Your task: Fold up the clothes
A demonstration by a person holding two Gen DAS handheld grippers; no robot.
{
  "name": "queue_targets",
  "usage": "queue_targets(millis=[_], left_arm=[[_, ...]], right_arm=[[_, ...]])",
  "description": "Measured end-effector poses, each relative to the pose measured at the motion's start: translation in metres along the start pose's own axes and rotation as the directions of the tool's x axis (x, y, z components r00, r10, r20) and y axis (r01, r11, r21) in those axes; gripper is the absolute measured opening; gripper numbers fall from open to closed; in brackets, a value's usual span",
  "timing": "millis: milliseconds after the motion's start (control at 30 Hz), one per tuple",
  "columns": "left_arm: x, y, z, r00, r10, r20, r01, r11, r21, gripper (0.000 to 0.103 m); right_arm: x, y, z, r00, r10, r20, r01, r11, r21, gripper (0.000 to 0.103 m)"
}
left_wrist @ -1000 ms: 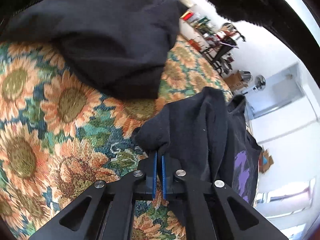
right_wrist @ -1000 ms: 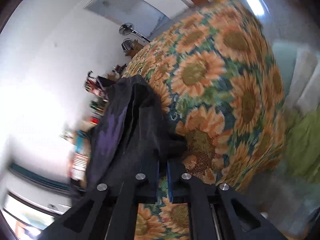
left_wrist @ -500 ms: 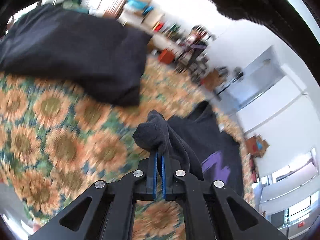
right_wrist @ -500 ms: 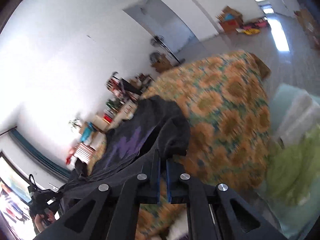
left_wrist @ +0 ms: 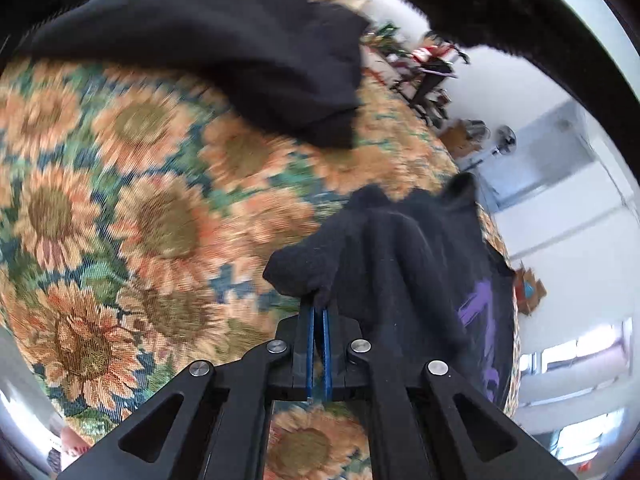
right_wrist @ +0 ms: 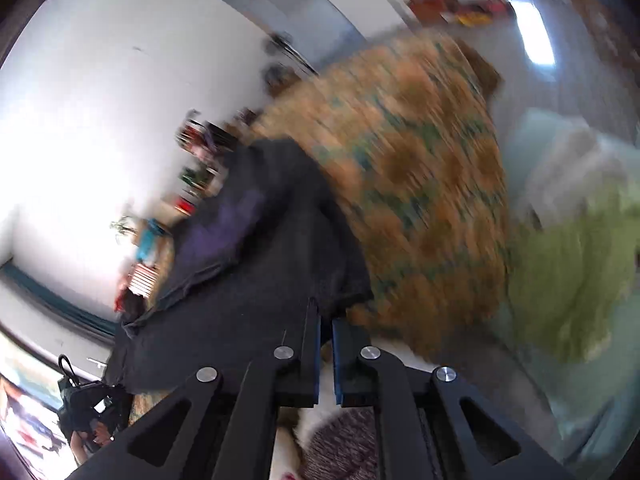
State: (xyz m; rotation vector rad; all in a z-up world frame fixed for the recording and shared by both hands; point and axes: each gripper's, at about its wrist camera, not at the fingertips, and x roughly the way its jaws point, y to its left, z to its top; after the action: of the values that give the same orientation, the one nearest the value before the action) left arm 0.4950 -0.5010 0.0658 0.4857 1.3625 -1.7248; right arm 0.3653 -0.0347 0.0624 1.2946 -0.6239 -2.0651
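The sunflower cloth (left_wrist: 132,208) fills the left and centre of the left wrist view, closer than half a second ago, when more of the room showed above it. In the right wrist view the same cloth (right_wrist: 420,184) sits right of centre, badly smeared by motion, where a moment back it was sharper and further off.

One folded black pile (left_wrist: 224,44) lies across the top of the left view, touching the cloth, and it looms larger than before. One black T-shirt (left_wrist: 400,264) with a purple print hangs at centre right of that frame, bunched and draped down toward the lower right. In the right view the T-shirt (right_wrist: 256,280) spreads across the centre and lower left, wider than half a second ago, its purple print a blur.

Two grippers, one per view. The left gripper (left_wrist: 318,312), at lower centre, has its blue pads pressed together on a gathered corner of the T-shirt, as it did a second ago. The right gripper (right_wrist: 326,320), also at lower centre, pinches the shirt's hem at the finger tips, the fingers nearly closed with a thin gap lower down.

One green fabric heap (right_wrist: 568,272) sits at the right edge of the right view, larger than before. One standing fan (left_wrist: 506,140) shows small at the upper right of the left view.
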Motion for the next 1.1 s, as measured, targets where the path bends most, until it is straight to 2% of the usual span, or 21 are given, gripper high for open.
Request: queue_targets(millis=[67, 133, 233, 267, 367, 433, 500, 533, 567, 600, 633, 667, 700, 733, 833, 900, 933, 1000, 1033, 1067, 1100], left_arm=[[-0.005, 0.001, 0.004, 0.999, -0.038, 0.015, 0.038, 0.999, 0.002, 0.003], [-0.008, -0.002, 0.012, 0.999, -0.046, 0.029, 0.046, 0.999, 0.020, 0.003], [0.004, 0.018, 0.026, 1.000, -0.016, 0.013, 0.017, 0.999, -0.044, 0.003], [0.010, 0.025, 0.030, 0.999, -0.046, -0.010, 0.045, 0.995, -0.085, 0.003], [0.019, 0.038, 0.031, 0.996, -0.069, -0.061, 0.061, 0.990, -0.124, 0.003], [0.016, 0.033, 0.028, 0.996, -0.063, -0.065, 0.056, 0.993, -0.103, 0.003], [0.011, 0.030, 0.025, 0.996, -0.063, -0.065, 0.057, 0.994, -0.093, 0.010], [0.008, 0.029, 0.023, 0.996, -0.066, -0.063, 0.060, 0.994, -0.094, 0.020], [0.005, 0.028, 0.022, 0.996, -0.070, -0.062, 0.064, 0.993, -0.095, 0.033], [0.002, 0.028, 0.021, 0.996, -0.073, -0.060, 0.067, 0.993, -0.097, 0.042], [-0.001, 0.027, 0.020, 0.995, -0.077, -0.058, 0.071, 0.993, -0.098, 0.059], [-0.004, 0.029, 0.018, 0.995, -0.088, -0.040, 0.083, 0.991, -0.108, 0.070], [-0.006, 0.032, 0.017, 0.995, -0.099, -0.021, 0.096, 0.988, -0.119, 0.071], [-0.008, 0.036, 0.016, 0.993, -0.120, -0.015, 0.117, 0.984, -0.131, 0.071], [-0.001, 0.035, 0.014, 0.991, -0.123, -0.052, 0.116, 0.987, -0.114, 0.071], [0.004, 0.029, 0.009, 0.995, -0.090, -0.045, 0.086, 0.993, -0.081, 0.067], [0.005, 0.028, 0.009, 0.996, -0.086, -0.026, 0.083, 0.993, -0.086, 0.059], [0.006, 0.024, 0.010, 0.997, -0.079, 0.012, 0.080, 0.992, -0.095, 0.039], [0.006, 0.022, 0.011, 0.997, -0.075, 0.032, 0.078, 0.992, -0.100, 0.021], [0.009, 0.020, 0.012, 0.997, -0.075, 0.018, 0.076, 0.992, -0.098, 0.012], [0.012, 0.017, 0.013, 0.998, -0.057, 0.007, 0.057, 0.995, -0.076, 0.009]], right_arm=[[-0.001, -0.004, 0.001, 1.000, 0.025, 0.010, -0.026, 0.999, 0.033, 0.004], [-0.008, 0.004, 0.007, 0.999, 0.027, 0.038, -0.027, 1.000, -0.002, 0.004], [-0.003, 0.006, 0.005, 1.000, 0.010, 0.029, -0.010, 1.000, -0.008, 0.004], [0.001, 0.004, 0.003, 1.000, 0.003, 0.018, -0.003, 1.000, 0.001, 0.004], [0.004, -0.006, -0.003, 1.000, -0.001, -0.003, 0.001, 1.000, 0.019, 0.004], [0.010, -0.003, -0.004, 1.000, 0.014, -0.010, -0.014, 1.000, -0.001, 0.005], [0.015, 0.000, -0.005, 1.000, 0.024, -0.015, -0.025, 1.000, -0.018, 0.011], [0.015, 0.001, -0.006, 1.000, 0.023, -0.016, -0.024, 1.000, -0.016, 0.017], [0.017, 0.000, -0.008, 0.999, 0.028, -0.025, -0.029, 1.000, -0.006, 0.036], [0.019, -0.001, -0.010, 0.999, 0.034, -0.033, -0.033, 0.999, 0.005, 0.045], [0.021, -0.002, -0.013, 0.998, 0.039, -0.041, -0.038, 0.999, 0.015, 0.047], [0.023, -0.003, -0.015, 0.998, 0.044, -0.048, -0.043, 0.999, 0.026, 0.047], [0.025, -0.004, -0.017, 0.997, 0.050, -0.056, -0.048, 0.998, 0.036, 0.048], [0.027, -0.005, -0.019, 0.996, 0.055, -0.064, -0.052, 0.998, 0.047, 0.048], [0.033, -0.008, -0.026, 0.994, 0.072, -0.087, -0.065, 0.995, 0.079, 0.052], [0.040, -0.009, -0.030, 0.991, 0.096, -0.090, -0.087, 0.991, 0.097, 0.052], [0.042, -0.009, -0.031, 0.990, 0.107, -0.086, -0.098, 0.990, 0.104, 0.053], [0.048, -0.007, -0.032, 0.989, 0.129, -0.069, -0.120, 0.986, 0.119, 0.057], [0.052, -0.007, -0.031, 0.989, 0.135, -0.062, -0.127, 0.984, 0.126, 0.058], [0.056, -0.008, -0.031, 0.989, 0.133, -0.060, -0.124, 0.984, 0.130, 0.059], [0.061, -0.009, -0.030, 0.989, 0.134, -0.058, -0.125, 0.983, 0.136, 0.059]])
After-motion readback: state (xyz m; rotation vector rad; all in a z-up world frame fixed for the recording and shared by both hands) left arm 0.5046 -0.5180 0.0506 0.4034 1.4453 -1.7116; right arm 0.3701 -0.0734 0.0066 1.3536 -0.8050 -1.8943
